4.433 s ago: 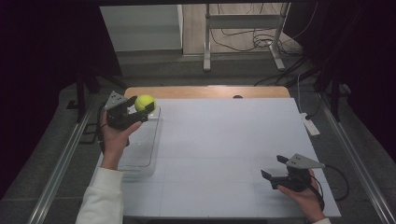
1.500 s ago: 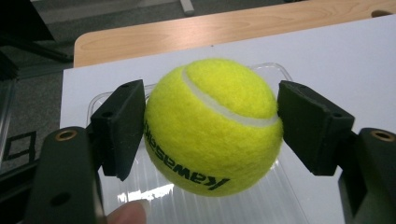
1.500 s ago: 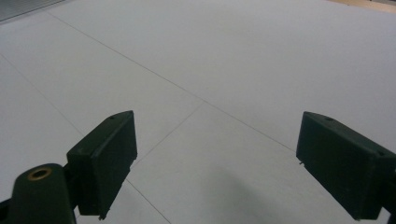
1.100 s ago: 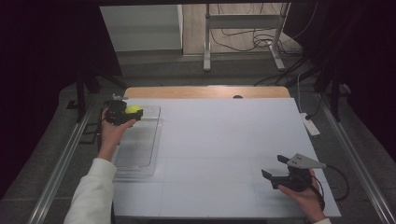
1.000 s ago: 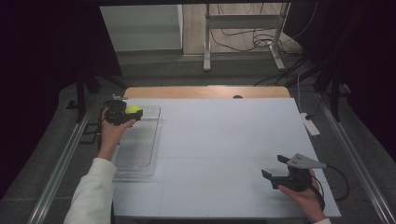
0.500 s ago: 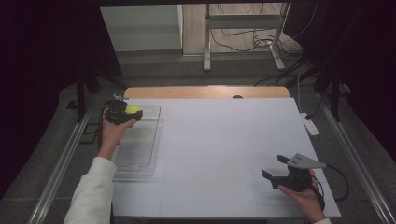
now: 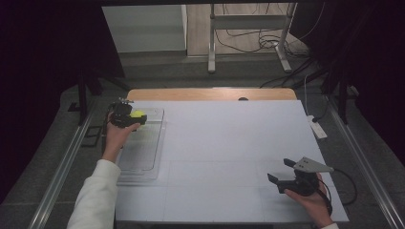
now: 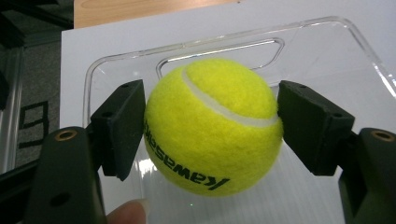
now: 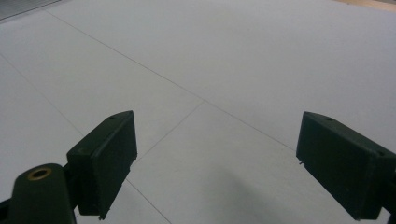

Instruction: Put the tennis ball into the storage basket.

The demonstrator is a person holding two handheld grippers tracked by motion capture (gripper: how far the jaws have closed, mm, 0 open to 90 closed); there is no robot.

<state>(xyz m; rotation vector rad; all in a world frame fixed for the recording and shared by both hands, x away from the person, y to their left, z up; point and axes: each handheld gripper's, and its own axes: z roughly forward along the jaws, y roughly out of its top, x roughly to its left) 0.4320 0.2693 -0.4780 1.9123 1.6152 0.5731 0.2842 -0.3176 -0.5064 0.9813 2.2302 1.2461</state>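
Observation:
A yellow tennis ball [image 8: 212, 126] with black lettering is clamped between the two black pads of my left gripper [image 8: 210, 126], which is shut on it. In the high view that gripper [image 7: 138, 116] holds the ball [image 7: 138, 114] over the far end of a clear plastic tray [image 7: 143, 152] at the table's left side. The tray's rim and handle slot [image 8: 219, 49] lie just behind the ball. My right gripper [image 7: 282, 171] rests near the front right of the white table, jaws wide apart with bare surface between them [image 9: 215, 154].
The white table top [image 7: 229, 138] stretches between the two hands, with a wooden strip [image 7: 210, 94] along its far edge. A white power strip [image 7: 317, 127] lies off the right edge. Metal rails run along both sides, and a stand's legs rise behind the table.
Since several seconds ago the left gripper has carried the ball lower and farther left over the tray's far end. Over the last second nothing visibly moves.

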